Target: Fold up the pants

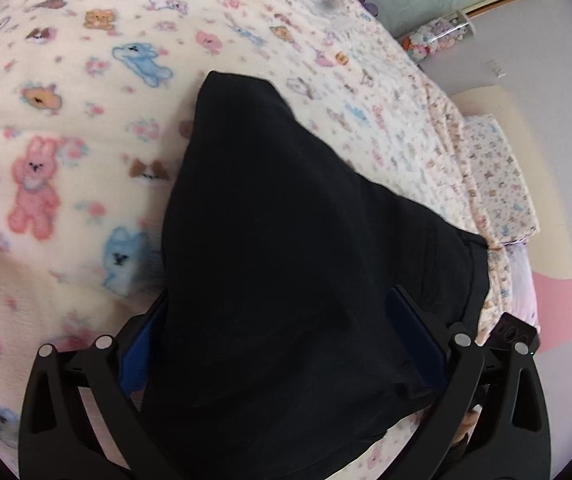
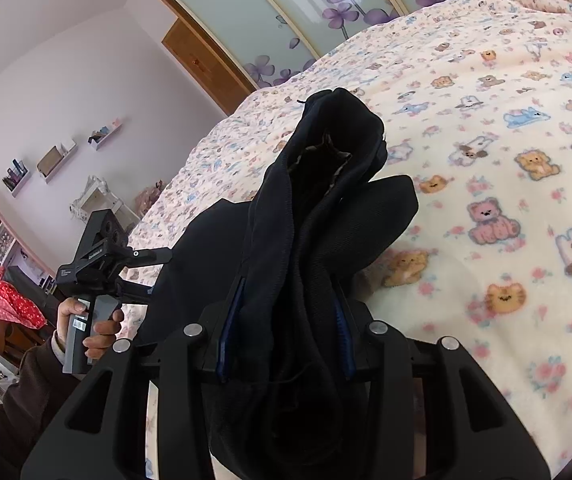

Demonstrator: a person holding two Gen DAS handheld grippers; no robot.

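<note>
Fleecy animal-print blanket under bunched black pants (matte, soft folds).

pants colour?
Black pants; seams show best in the right wrist view.

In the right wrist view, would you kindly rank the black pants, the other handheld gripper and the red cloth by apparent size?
1. black pants, largest, though nearness inflates them.
2. left gripper and red cloth look alike, so no ranking.
</note>
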